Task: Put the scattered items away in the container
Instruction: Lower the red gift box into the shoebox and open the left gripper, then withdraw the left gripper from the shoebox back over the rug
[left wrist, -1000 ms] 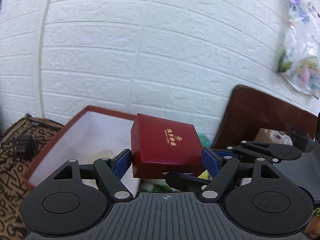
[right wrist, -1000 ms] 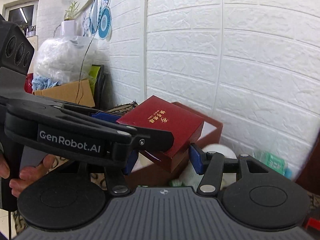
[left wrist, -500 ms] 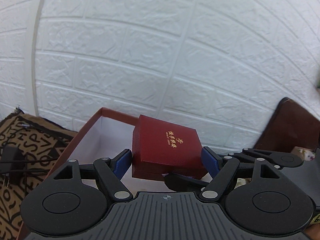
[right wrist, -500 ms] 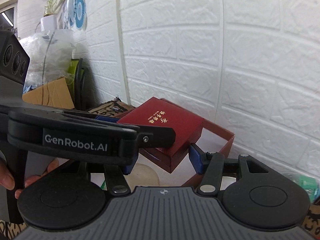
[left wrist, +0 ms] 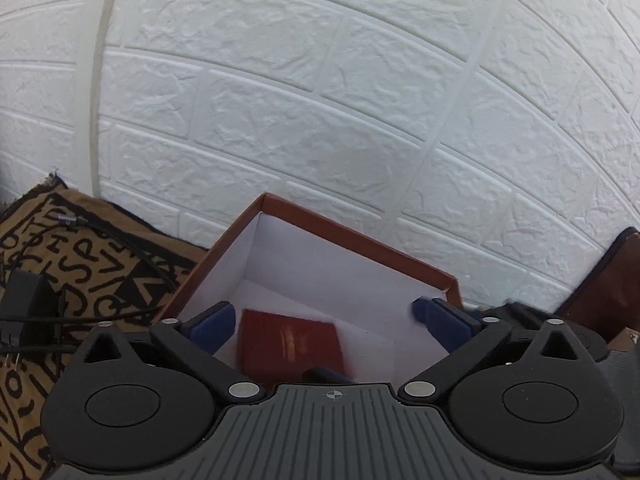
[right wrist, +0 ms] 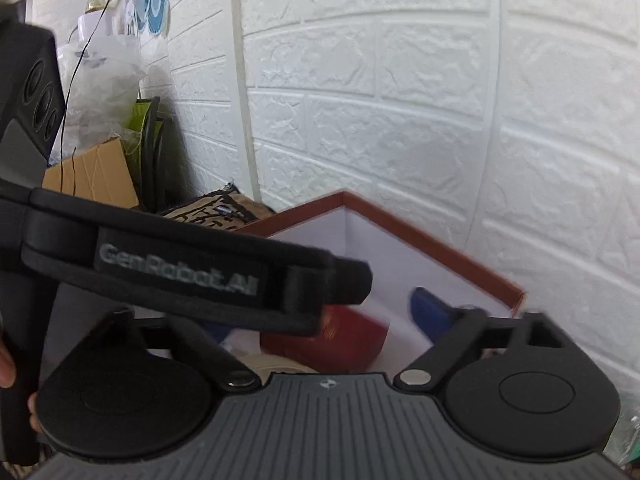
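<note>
1. Two claws hover over the brown-rimmed container (left wrist: 352,236), low in both views.
2. The left claw (left wrist: 324,316) stands spread wide, gripping nothing, so its load is free.
3. The red gift box (left wrist: 290,346), blurred, lies inside the container, below the fingers.
4. The right claw (right wrist: 320,304) also gapes empty; its left finger is hidden.
</note>
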Available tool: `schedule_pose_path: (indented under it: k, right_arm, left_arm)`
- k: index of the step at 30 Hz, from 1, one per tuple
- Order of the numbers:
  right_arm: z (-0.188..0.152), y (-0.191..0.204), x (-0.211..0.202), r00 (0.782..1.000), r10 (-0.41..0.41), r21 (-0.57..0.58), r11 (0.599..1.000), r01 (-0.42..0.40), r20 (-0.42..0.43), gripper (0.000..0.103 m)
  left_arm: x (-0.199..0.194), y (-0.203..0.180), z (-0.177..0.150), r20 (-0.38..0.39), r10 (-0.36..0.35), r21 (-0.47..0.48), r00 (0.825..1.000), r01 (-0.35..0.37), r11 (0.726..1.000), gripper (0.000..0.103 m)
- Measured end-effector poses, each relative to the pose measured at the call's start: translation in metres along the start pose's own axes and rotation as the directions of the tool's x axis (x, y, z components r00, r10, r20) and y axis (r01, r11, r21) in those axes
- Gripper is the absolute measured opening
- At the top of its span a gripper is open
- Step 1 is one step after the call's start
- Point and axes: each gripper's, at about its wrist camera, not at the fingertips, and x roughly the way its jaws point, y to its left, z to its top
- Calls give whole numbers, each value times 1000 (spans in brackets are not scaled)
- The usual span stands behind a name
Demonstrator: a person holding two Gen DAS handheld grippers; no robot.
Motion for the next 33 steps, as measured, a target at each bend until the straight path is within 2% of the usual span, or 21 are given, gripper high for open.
schedule_pose_path:
  k: [3, 8, 12, 24, 29, 33]
  right_arm:
    - [-1, 0, -3, 1000, -8, -11, 1000, 8, -7, 99]
    - [-7, -7, -10, 999, -17, 46, 999, 19, -35, 101]
    - [-8, -6, -22, 999, -17, 57, 998, 19, -38, 101]
    - [-6, 0, -87, 1000, -9, 73, 997, 9, 11, 102]
    - [-16, 5, -124, 1000, 5, 80, 997, -7, 27, 102]
    - [-29, 9, -160, 999, 21, 72, 997, -24, 45, 103]
  left_arm:
    - [3, -3, -4, -62, 11, -5, 998, -11, 1000, 103]
    - [-3, -9, -12, -69, 44, 16, 997, -43, 999, 103]
    - [-13, -19, -14, -71, 43, 20, 997, -42, 999, 103]
    - [-67, -69, -24, -4, 59, 74, 998, -59, 996, 103]
    - [-97, -95, -42, 41, 67, 109, 997, -71, 992, 103]
    - [-122, -117, -63, 78, 41, 129, 996, -50, 990, 103]
